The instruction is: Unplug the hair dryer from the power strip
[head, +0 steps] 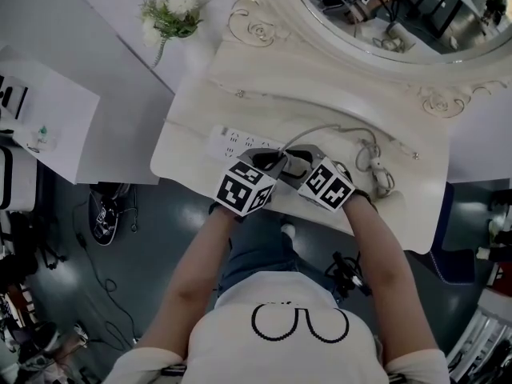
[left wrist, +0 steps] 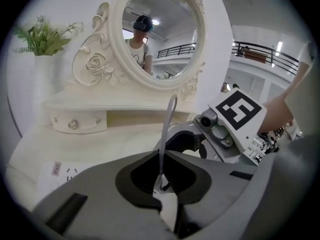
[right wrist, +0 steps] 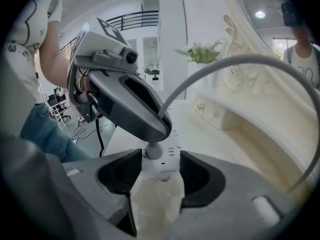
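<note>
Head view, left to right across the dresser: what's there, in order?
Flowers → power strip → left gripper, clamped on the plug → right gripper → coiled cable.

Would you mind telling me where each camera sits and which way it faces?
Head view: on the head, looking steeply down at the dressing table; both forearms, left gripper and right gripper show.
Left gripper view: on that gripper, facing the mirror; shut jaws, cord, right hand show.
Right gripper view: on that gripper, facing the plug; jaws gripping power strip, left arm show.
All three share the cord.
</note>
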